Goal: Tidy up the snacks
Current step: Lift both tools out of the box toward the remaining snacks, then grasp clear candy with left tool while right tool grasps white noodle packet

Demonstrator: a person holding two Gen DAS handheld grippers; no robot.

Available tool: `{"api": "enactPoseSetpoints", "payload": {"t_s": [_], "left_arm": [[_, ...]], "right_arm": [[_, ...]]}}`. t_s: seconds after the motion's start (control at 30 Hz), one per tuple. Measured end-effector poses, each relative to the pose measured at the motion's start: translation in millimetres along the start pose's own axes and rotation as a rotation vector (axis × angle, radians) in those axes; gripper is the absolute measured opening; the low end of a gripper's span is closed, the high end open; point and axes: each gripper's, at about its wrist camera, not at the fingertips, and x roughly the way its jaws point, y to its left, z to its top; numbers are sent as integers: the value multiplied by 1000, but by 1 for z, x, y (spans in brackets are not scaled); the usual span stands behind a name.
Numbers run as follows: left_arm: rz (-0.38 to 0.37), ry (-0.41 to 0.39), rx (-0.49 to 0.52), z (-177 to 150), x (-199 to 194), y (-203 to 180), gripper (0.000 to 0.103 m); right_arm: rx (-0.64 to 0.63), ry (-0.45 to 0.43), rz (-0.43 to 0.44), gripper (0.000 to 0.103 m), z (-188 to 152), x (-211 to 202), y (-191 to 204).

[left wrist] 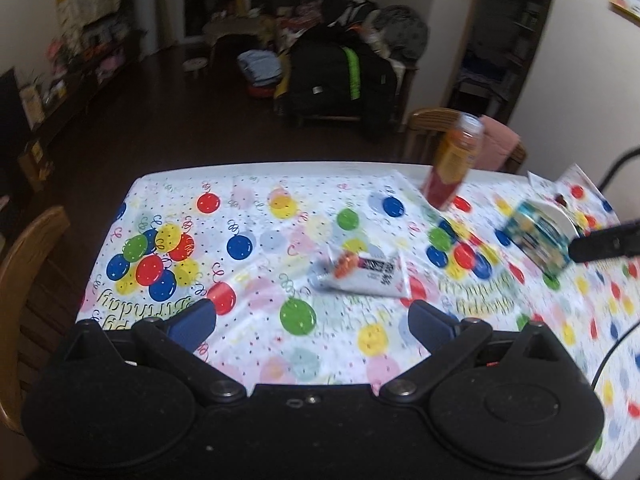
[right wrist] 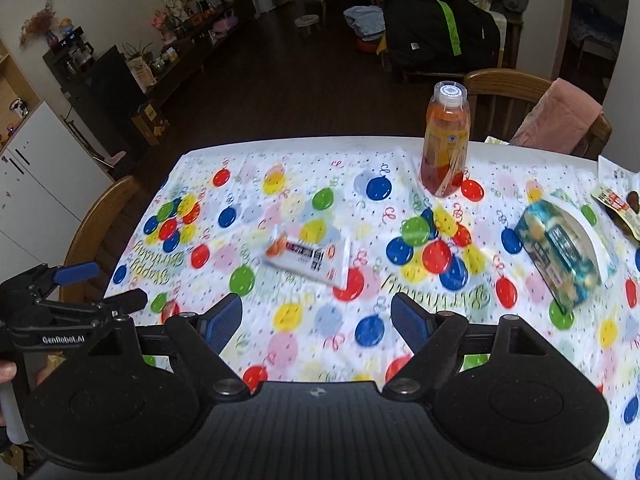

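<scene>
A white snack packet (left wrist: 360, 272) (right wrist: 308, 258) with an orange picture lies flat mid-table on the balloon-print tablecloth (left wrist: 248, 208) (right wrist: 280, 184). An orange juice bottle (left wrist: 454, 160) (right wrist: 446, 140) stands upright near the far edge. At the right, a blue-green snack pack (left wrist: 540, 236) (right wrist: 560, 256) leans on a white plate (left wrist: 562, 216) (right wrist: 596, 240). My left gripper (left wrist: 312, 320) (right wrist: 104, 286) hovers open just short of the white packet. My right gripper (right wrist: 318, 320) is open too, above the cloth nearer than that packet. Both hold nothing.
Wooden chairs stand at the left (left wrist: 28, 280) (right wrist: 100, 232) and behind the bottle (left wrist: 432, 120) (right wrist: 504, 84), the far one draped with a pink cloth (right wrist: 560, 120). A small wrapper (right wrist: 616, 204) lies at the far right. Beyond the table edge is dark floor.
</scene>
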Motion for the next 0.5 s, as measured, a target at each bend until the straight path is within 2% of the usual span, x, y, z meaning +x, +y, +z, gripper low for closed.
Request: {"api": "enactPoseSetpoints", "payload": {"t_s": [0.13,0.27,0.4,0.5], "left_arm": [[1,50,-89,23,30,-2,102],[4,104,-126,42,58,-4,98],[29,130,-157,47,71,14,98],[81,157,-184,45,80,34,96]], "right_arm": [[12,19,-8,82,15,24,-15],[22,51,-13,82,18,44,-30],[-15,83,-6,82,17,62,-37],[-30,101,8,82,21,75,-39]]}}
